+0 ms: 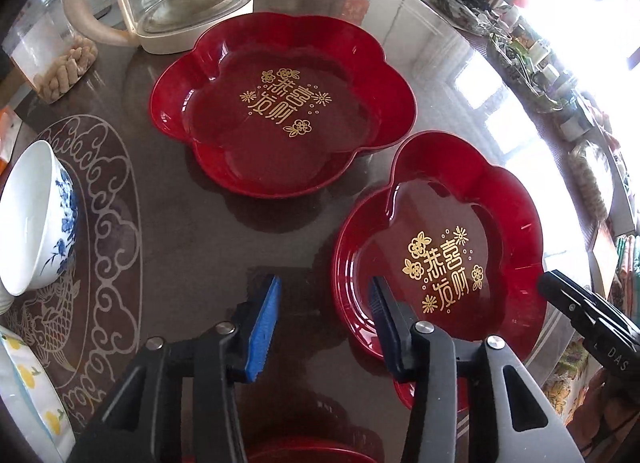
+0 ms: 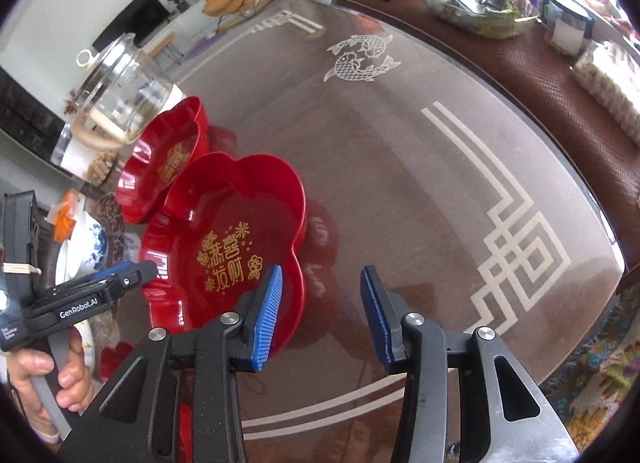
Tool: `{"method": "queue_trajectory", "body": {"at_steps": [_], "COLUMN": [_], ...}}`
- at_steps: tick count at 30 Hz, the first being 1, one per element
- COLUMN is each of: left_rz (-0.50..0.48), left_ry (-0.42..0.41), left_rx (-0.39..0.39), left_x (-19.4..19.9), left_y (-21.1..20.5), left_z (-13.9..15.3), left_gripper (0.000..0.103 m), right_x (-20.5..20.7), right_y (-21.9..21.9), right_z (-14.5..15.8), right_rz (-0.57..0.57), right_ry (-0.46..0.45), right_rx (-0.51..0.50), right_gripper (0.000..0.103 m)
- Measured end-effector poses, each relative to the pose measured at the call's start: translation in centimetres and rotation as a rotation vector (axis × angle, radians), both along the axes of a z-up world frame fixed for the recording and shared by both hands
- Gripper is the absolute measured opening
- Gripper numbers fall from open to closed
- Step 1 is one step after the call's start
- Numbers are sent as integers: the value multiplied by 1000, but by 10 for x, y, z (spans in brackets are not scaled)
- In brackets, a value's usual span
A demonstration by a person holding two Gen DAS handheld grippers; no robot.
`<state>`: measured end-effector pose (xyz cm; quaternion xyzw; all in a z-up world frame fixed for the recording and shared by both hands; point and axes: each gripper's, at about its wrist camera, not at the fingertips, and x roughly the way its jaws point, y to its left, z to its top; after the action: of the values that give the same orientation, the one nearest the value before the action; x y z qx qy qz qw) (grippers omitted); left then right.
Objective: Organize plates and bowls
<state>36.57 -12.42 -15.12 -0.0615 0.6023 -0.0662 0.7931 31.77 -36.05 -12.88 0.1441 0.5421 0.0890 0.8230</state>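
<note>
While both red plates (image 1: 280, 111) (image 1: 440, 247) lie side by side, unstacked, on the surface (image 2: 400, 183), near the bowl (image 1: 36, 219), left tool (image 1: 324, 303) and right tool (image 2: 320, 291) hang released, empty; sorting appears barely begun.

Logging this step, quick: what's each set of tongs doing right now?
Left tongs: open, holding nothing, over the near red plate's edge.
Right tongs: open, holding nothing, beside that plate.
</note>
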Motion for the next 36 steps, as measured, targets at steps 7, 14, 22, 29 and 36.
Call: {"method": "queue_trajectory", "body": {"at_steps": [7, 14, 22, 29, 36], "left_rz": [-36, -67, -66, -68, -111], "left_ry": [-42, -151, -188, -172, -211], "left_rx": [-30, -101, -84, -8, 26], "left_x": [-7, -50, -130, -171, -178], "left_y": [-6, 9, 72, 109, 106], "left_z": [2, 58, 91, 63, 51], "left_gripper": [15, 15, 15, 16, 16], "right_x": [1, -46, -127, -183, -198], "right_y": [17, 21, 78, 135, 147], "right_z": [-12, 44, 99, 68, 32], "right_rz": [63, 67, 146, 159, 117], "right_ry": [5, -111, -196, -170, -84], "right_rx": [-72, -103, -102, -75, -85], "right_gripper": [7, 8, 11, 13, 13]}}
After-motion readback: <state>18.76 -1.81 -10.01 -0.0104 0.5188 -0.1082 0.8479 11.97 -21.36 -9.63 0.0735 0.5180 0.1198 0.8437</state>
